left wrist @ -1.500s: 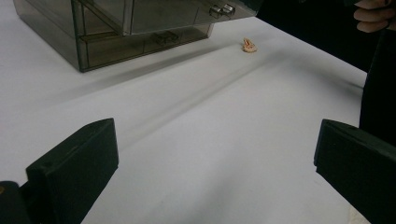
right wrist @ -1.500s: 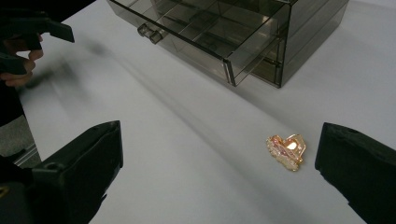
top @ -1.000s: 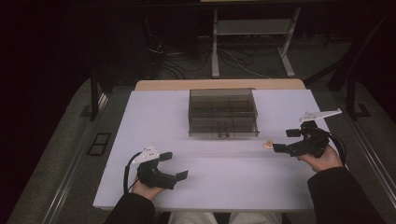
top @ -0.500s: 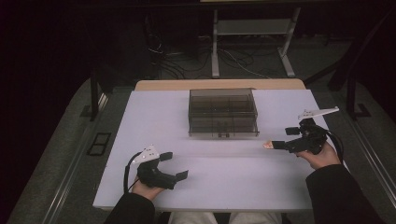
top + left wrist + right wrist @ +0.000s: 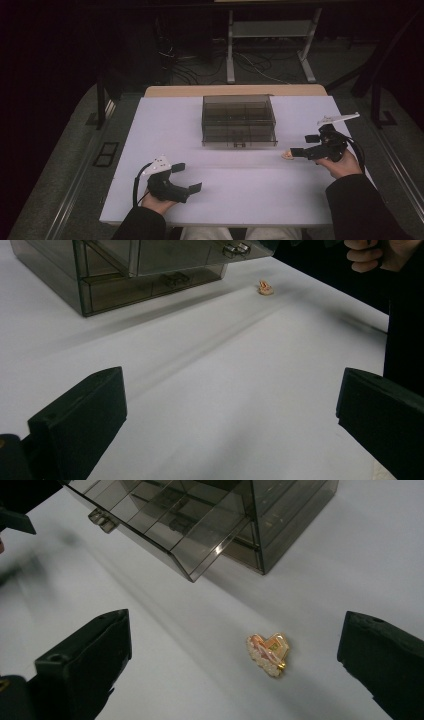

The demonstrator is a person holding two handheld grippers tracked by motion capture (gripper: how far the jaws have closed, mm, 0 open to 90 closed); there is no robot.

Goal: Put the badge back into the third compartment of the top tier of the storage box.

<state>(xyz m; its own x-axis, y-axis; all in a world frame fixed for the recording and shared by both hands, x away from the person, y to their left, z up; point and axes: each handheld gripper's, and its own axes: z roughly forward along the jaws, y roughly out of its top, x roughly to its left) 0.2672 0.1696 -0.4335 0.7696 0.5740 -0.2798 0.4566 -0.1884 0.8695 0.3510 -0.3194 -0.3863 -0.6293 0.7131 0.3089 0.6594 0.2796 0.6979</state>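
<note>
A small heart-shaped pink and gold charm (image 5: 268,652) lies flat on the white table (image 5: 240,190), in front of the right end of a smoky clear drawer box (image 5: 239,120). My right gripper (image 5: 235,627) is open just behind the charm, one jaw on either side of it and not touching it. From above, the right gripper (image 5: 303,145) points left at the charm (image 5: 287,155). The left gripper (image 5: 186,178) is open and holds nothing near the front left. In its own view the left gripper (image 5: 230,387) faces the far-off charm (image 5: 265,288).
The drawer box's (image 5: 280,525) upper drawer (image 5: 165,530) is pulled partway out toward me, and its small handle (image 5: 237,248) is visible. A person's right hand (image 5: 372,250) shows at the top right. Dark floor, cables and a metal stand (image 5: 270,45) lie beyond the table.
The right gripper has edged slightly left and away from me, beside the charm. The left gripper, the charm and the drawer box stay where they were.
</note>
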